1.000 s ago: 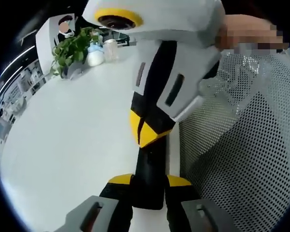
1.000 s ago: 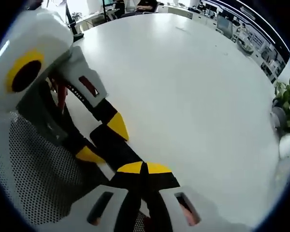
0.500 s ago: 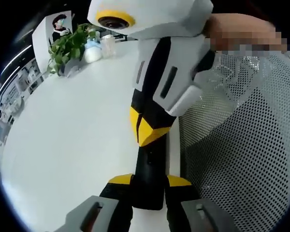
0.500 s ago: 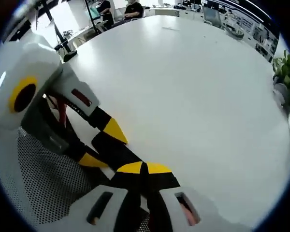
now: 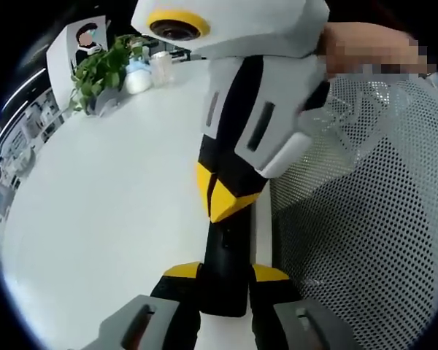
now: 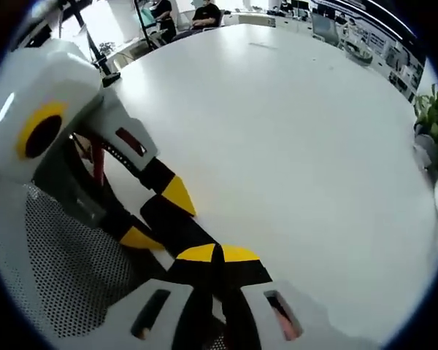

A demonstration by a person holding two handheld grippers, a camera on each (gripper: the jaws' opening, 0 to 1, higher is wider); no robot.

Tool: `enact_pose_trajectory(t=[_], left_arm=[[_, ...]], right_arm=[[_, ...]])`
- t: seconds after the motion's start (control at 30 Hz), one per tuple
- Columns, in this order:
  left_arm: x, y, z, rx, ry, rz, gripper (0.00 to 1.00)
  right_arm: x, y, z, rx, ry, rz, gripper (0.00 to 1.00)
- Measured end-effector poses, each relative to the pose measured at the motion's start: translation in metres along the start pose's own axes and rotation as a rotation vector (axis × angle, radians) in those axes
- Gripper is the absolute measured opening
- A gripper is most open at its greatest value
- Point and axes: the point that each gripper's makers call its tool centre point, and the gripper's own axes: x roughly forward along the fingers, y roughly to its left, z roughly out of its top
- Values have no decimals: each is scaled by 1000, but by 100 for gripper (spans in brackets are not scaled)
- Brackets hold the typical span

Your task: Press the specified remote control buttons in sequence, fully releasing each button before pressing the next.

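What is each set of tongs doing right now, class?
Left tongs: closed on the black remote.
Right tongs: closed, empty, tips at the remote.

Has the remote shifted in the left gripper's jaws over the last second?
No. The remote sits between the left gripper tips as before.

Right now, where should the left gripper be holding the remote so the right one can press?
Grip the remote at its near end, across its narrow width, coming in along its length. It is a long slim bar, so the left gripper fingers span its long edges, as now. That likely leaves the face free for the shut right gripper.
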Motion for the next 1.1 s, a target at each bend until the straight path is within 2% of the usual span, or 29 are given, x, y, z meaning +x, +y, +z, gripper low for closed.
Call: enact_pose_trajectory(t=[0.13, 0.63, 0.67, 0.77, 0.8, 0.9, 1.1], left_arm=[[0, 0, 0, 5, 11, -7, 25], [1, 1, 0, 4, 10, -3, 25], [1, 1, 0, 4, 10, -3, 25], [0, 0, 0, 3, 8, 0, 25], [1, 0, 0, 4, 8, -1, 25], [1, 1, 0, 4, 8, -4, 25], [0, 0, 0, 7, 7, -4, 25]], right_arm=[[0, 0, 0, -35, 1, -13, 0], [1, -2, 1, -78, 13, -38, 0], [1, -2, 1, -67, 12, -41, 0], [1, -3, 1, 38, -25, -31, 0], [0, -3, 0, 44, -26, -21, 0], [0, -5, 0, 138, -9, -1, 0], [-3, -3, -2, 75, 0, 1, 0]])
